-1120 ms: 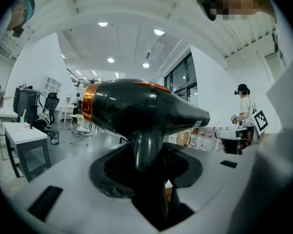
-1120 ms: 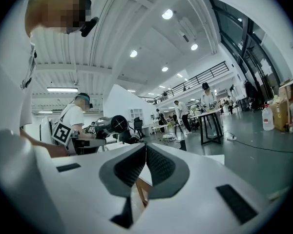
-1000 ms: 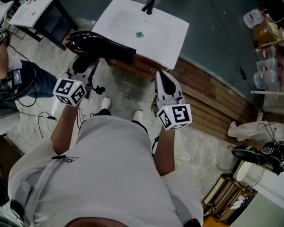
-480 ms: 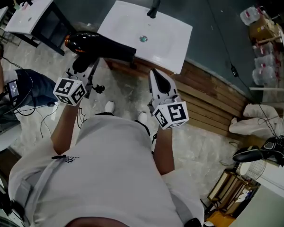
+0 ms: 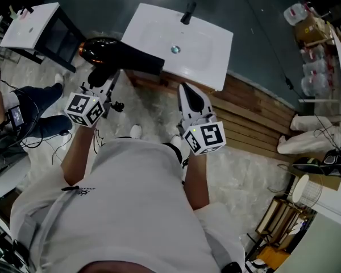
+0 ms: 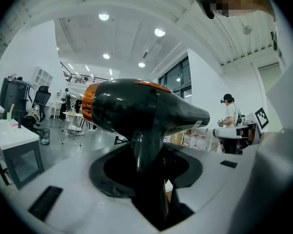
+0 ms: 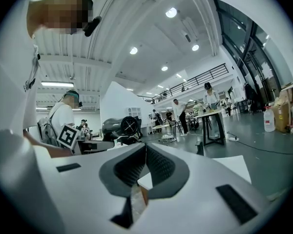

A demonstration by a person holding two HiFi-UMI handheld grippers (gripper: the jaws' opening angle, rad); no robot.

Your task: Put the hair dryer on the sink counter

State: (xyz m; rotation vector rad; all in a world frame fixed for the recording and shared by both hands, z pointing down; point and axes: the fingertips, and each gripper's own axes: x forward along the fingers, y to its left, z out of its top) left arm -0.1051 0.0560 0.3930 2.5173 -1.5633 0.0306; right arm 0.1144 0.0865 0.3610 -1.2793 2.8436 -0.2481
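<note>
A: where's the hair dryer at?
B: up in the air, handle pinched between the fingers of the left gripper, nozzle at the near-left corner of the sink, maybe over it, hard to tell. right gripper fingers pressed together, nothing in them

White sink tabletop with a shallow basin, a central drain and a black faucet at its far edge. Beneath its near edge, wooden planks cover the floor. Plastic water jugs stand on the floor at right.
</note>
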